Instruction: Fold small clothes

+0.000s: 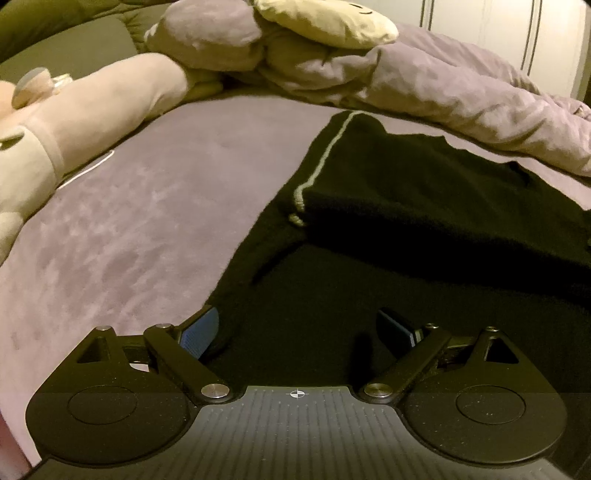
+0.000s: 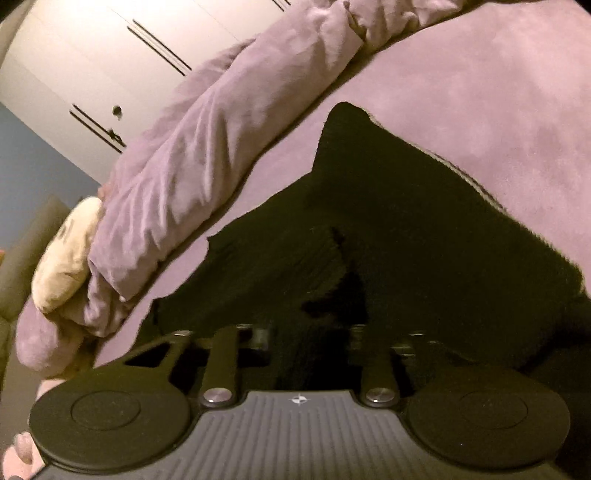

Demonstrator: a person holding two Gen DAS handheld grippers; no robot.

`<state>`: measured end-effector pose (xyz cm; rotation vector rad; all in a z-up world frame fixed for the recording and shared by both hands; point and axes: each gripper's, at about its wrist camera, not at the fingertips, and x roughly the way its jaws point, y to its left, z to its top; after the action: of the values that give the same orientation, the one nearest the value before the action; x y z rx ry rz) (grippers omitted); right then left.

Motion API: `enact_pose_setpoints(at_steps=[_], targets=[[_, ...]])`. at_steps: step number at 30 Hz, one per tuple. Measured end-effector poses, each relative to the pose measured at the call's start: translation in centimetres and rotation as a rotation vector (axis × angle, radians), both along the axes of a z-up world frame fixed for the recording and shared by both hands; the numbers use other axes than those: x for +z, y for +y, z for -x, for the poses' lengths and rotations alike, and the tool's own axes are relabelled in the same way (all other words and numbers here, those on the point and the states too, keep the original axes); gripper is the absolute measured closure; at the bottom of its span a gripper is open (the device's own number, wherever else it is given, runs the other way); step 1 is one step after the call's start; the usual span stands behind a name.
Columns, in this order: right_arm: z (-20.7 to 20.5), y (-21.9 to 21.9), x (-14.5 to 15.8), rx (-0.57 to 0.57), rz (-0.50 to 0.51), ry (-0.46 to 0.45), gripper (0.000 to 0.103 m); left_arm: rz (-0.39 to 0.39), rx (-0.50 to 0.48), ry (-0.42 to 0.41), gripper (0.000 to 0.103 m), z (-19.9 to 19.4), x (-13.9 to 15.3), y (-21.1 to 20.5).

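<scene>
A black knit garment (image 1: 388,221) with a thin pale stripe (image 1: 321,155) lies on the mauve bed cover (image 1: 129,221), partly folded over itself. My left gripper (image 1: 299,328) is open just above its near edge, blue pads (image 1: 201,328) spread wide, nothing between them. In the right wrist view the same black garment (image 2: 388,240) bunches up against my right gripper (image 2: 308,339); the fingers are half closed with black cloth between them, their tips hidden by the fabric.
A rumpled mauve duvet (image 1: 461,88) runs along the far side, with a cream cushion (image 1: 325,22) on it. A pink plush toy (image 1: 85,107) lies at the left. A white wardrobe (image 2: 110,66) stands behind the bed.
</scene>
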<state>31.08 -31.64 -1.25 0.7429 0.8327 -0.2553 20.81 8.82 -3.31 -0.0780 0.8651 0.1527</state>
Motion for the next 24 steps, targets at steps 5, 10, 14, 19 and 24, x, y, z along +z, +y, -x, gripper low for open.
enact_pose_setpoints(at_steps=[5, 10, 14, 19, 24], targets=[[-1.5, 2.6, 4.5, 0.185, 0.261, -0.143, 0.094, 0.006, 0.011, 0.001, 0.007, -0.3, 0.3, 0.0], [-2.9, 2.8, 4.2, 0.278, 0.383, -0.108, 0.093, -0.003, 0.022, 0.008, 0.007, -0.5, 0.1, -0.2], [-3.2, 1.8, 0.7, 0.294, 0.330, 0.074, 0.083, -0.014, 0.020, 0.023, 0.007, -0.6, -0.1, -0.4], [-0.5, 0.0, 1.3, 0.213, 0.218, 0.008, 0.080, -0.016, 0.013, 0.031, 0.007, -0.6, 0.0, -0.4], [0.7, 0.1, 2.1, 0.248, 0.231, 0.024, 0.077, -0.002, 0.019, 0.037, 0.007, -0.3, 0.0, -0.5]])
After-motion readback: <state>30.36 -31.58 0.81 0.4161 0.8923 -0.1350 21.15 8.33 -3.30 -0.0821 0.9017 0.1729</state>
